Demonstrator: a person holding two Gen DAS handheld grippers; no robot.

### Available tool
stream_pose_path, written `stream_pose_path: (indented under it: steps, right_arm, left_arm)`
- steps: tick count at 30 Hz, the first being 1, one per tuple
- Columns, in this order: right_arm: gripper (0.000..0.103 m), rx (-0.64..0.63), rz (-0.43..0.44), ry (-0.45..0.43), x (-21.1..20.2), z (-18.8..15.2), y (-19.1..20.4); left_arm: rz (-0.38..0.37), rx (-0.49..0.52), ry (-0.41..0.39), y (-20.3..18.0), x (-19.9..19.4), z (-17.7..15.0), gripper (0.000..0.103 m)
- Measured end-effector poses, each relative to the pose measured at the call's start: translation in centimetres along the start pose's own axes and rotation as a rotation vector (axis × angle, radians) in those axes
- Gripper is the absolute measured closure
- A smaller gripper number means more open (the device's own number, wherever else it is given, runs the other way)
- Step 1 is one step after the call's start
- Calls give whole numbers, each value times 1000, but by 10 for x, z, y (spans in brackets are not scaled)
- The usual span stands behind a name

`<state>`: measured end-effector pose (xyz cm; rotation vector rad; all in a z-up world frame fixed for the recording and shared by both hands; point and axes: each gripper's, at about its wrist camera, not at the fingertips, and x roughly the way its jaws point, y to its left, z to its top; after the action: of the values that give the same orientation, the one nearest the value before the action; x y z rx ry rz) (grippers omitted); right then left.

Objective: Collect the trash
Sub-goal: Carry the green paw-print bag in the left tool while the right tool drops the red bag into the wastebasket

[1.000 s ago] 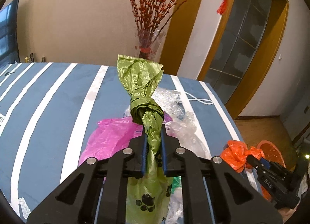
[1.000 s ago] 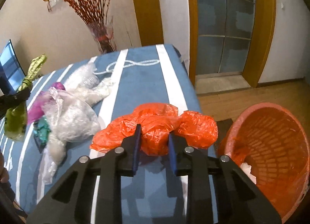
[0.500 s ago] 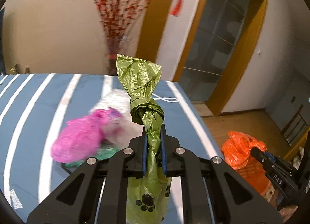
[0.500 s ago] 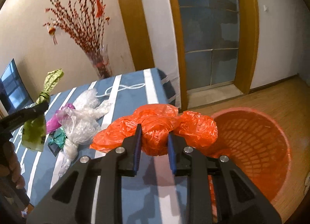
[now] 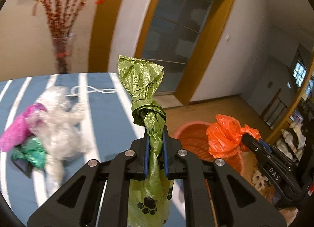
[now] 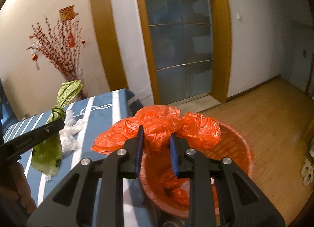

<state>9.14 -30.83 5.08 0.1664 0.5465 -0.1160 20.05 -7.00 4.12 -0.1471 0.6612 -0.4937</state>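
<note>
Orange plastic is bunching between your right fingers [image 6: 156,144], which are clamping the crumpled orange bag [image 6: 157,128] directly above the orange basket [image 6: 237,144] on the floor. Your left fingers [image 5: 155,148] are pinching the knotted green paw-print bag [image 5: 146,113] upright, left of the basket, over the tabletop [image 5: 109,113] edge.

A lived-in home: wood-plank floor [image 6: 261,121] at 3 o'clock, a frosted-glass sliding door [image 6: 180,40] in a wooden frame at 12, and at 10 a vase of red festive branches [image 6: 58,46] behind a blue striped tablecloth [image 5: 109,117].
</note>
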Motion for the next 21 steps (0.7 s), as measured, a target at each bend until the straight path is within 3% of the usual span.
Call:
stream_pose_path:
  steps: [10, 21]
  right_arm:
    - [78, 54, -84, -4, -2, -7, -47]
    - [78, 136, -103, 2, 12, -14, -85]
  left_arm:
    - [-109, 48, 67, -49, 40, -14, 92]
    - [-177, 92, 138, -84, 73, -27, 92]
